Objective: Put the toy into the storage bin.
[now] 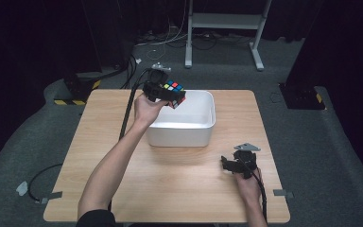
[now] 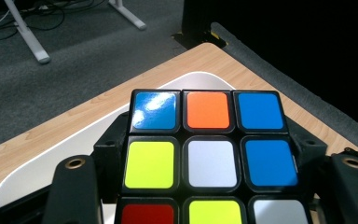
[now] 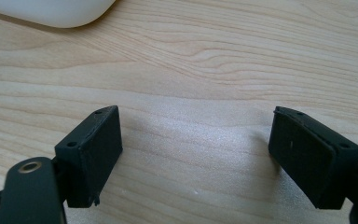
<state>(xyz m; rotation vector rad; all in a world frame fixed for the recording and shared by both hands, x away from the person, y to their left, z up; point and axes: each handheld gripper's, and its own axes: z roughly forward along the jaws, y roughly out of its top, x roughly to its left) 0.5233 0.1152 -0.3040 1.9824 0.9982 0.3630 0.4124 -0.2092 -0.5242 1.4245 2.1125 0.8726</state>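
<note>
Left gripper is clamped on the puzzle cube, jaws pressing its two opposite sides, so cube sits right betw. them w/ a scrambled face up toward the gripper's camera (blue, orange, yellow, white, red squares in left gripper view). Key relation: cube hangs in the air over the near-left corner of the white bin, just inside its rim; bin's open interior lies below and to the right of the cube. A cube has no long axis, so orientation prob. doesn't matter for a drop. Likely next step, judging by pose: move a bit further over the bin & release.

Right gripper rests low on the worktop, well apart from the bin, jaws wide apart, nothing betw. them; left hand is clearly the nearer one.
</note>
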